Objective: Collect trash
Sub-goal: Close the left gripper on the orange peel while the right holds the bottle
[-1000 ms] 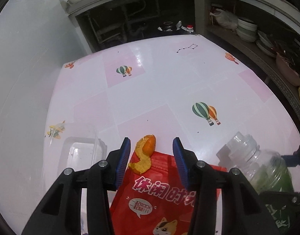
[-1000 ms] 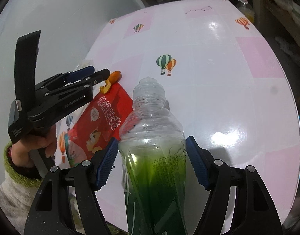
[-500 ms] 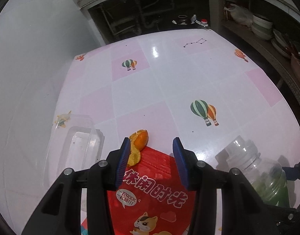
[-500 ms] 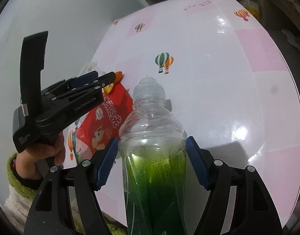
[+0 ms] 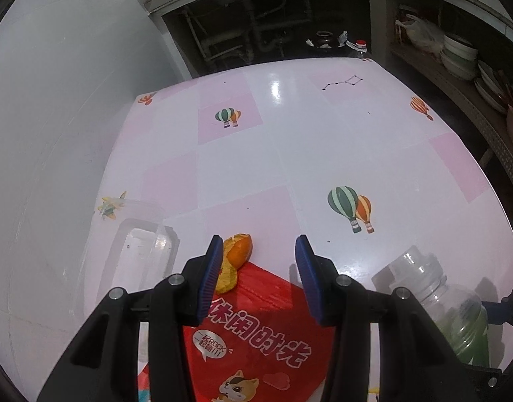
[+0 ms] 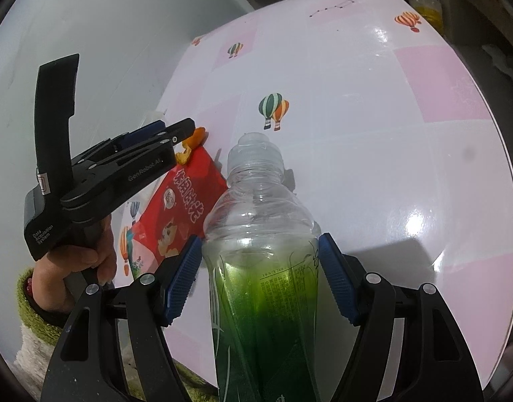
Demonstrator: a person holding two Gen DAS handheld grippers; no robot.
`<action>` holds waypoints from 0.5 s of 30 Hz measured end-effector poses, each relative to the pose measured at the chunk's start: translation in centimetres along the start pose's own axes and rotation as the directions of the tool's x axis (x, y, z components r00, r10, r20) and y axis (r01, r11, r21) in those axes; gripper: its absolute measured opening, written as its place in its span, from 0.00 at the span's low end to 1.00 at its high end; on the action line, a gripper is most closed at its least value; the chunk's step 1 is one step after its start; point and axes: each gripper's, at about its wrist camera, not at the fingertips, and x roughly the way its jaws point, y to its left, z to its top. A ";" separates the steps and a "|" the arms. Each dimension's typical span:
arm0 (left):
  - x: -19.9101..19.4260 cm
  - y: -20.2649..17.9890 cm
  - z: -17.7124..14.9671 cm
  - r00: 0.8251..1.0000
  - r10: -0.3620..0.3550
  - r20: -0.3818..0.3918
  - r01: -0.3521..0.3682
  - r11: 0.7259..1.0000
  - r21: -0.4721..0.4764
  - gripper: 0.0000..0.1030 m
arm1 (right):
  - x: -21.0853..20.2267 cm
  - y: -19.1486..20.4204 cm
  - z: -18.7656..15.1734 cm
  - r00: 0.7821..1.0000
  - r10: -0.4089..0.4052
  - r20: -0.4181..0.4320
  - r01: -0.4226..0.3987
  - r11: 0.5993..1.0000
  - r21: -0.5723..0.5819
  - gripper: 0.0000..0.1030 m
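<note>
A red snack bag [image 5: 256, 331] lies flat on the table, with a piece of orange peel [image 5: 238, 254] at its far corner. My left gripper [image 5: 256, 268] hovers above them, open, its jaws empty; the peel shows just inside the left finger. From the right wrist view the left gripper [image 6: 176, 127] hangs over the bag [image 6: 186, 207] and the peel [image 6: 197, 135]. My right gripper [image 6: 261, 281] is shut on a capless clear bottle [image 6: 256, 201] holding green liquid, both pads against its sides. The bottle [image 5: 437, 305] also shows at the lower right of the left wrist view.
A clear plastic container [image 5: 139, 254] sits near the table's left edge by a grey wall. The table [image 5: 290, 154] wears a pink-and-white balloon cloth. Shelves with stacked bowls [image 5: 457, 57] stand at the right. A bottle of yellow liquid [image 6: 424, 0] stands beyond the far edge.
My left gripper has drawn back and tilted, so the peel went from between its fingers to beside the left finger and more of the bag shows. The right gripper stays on the bottle.
</note>
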 end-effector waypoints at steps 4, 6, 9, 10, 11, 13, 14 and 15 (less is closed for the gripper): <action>0.0 0.0 0.1 1.000 -0.004 0.002 0.004 1.000 -0.001 0.42 | 0.1 0.0 0.0 1.000 0.000 0.000 0.000 1.000 0.001 0.65; 0.0 -0.1 0.1 1.000 -0.007 0.004 0.007 1.000 -0.002 0.42 | 0.0 0.0 0.0 1.000 -0.004 0.001 0.004 1.000 -0.003 0.65; -0.1 0.0 0.0 1.000 -0.019 0.009 0.019 1.000 -0.002 0.42 | 0.0 0.0 0.0 1.000 -0.013 0.001 0.013 1.000 -0.009 0.65; -0.3 0.2 -0.1 1.000 -0.027 0.016 0.027 1.000 -0.001 0.42 | 0.0 0.1 0.1 1.000 -0.016 -0.001 0.016 1.000 -0.011 0.65; -0.8 0.5 -0.2 0.999 -0.037 0.031 0.037 0.999 -0.002 0.42 | 0.1 0.1 0.1 1.000 -0.019 -0.003 0.019 1.000 -0.014 0.65; -1.8 1.3 -0.6 0.996 -0.055 0.066 0.056 0.998 -0.008 0.42 | 0.1 0.2 0.1 1.000 -0.026 -0.009 0.026 1.000 -0.016 0.65; -2.4 2.0 -1.0 0.994 -0.072 0.087 0.074 0.997 -0.014 0.42 | 0.0 0.3 0.1 0.999 -0.037 -0.010 0.036 0.999 -0.021 0.65; -2.9 2.5 -1.3 0.991 -0.086 0.101 0.088 0.996 -0.015 0.42 | 0.1 0.4 0.1 0.999 -0.046 -0.011 0.045 0.999 -0.021 0.65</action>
